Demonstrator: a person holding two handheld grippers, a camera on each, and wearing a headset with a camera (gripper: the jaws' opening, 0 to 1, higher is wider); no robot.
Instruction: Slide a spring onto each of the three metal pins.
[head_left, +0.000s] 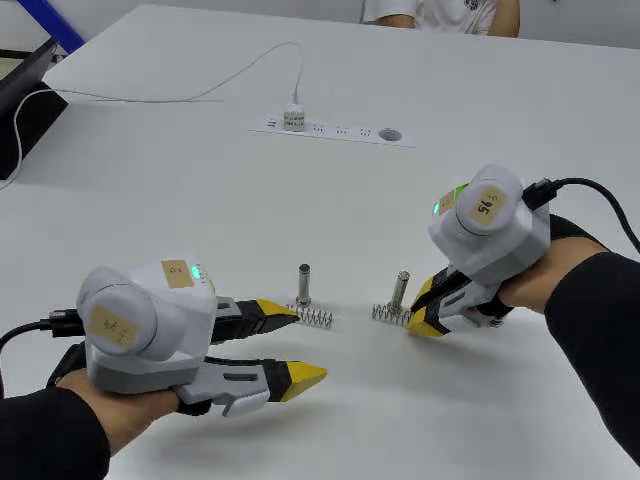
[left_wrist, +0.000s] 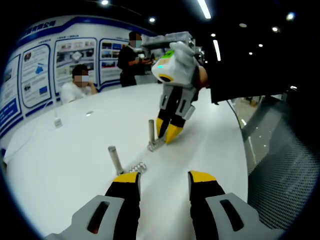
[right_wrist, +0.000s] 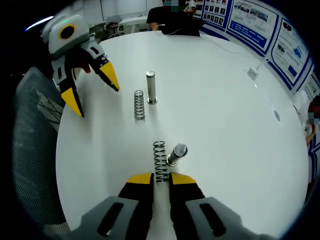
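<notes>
Right gripper (right_wrist: 160, 176) pinches a coiled wire spring (right_wrist: 159, 156) beside a cylindrical metal pin (right_wrist: 176, 153).

Left gripper (left_wrist: 164, 178) (fingers (left_wrist: 126, 183) apart) near pin (left_wrist: 115, 159).

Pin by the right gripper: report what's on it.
Nothing: the pin stands bare. The spring lies beside it, near end gripped and partly hidden by the right gripper.

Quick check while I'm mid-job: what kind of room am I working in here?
Probably a meeting room or showroom in an office, not a workshop: a large white table with a power strip on it, blue-trimmed display boards along the wall, and a person seated at the far side.
</notes>
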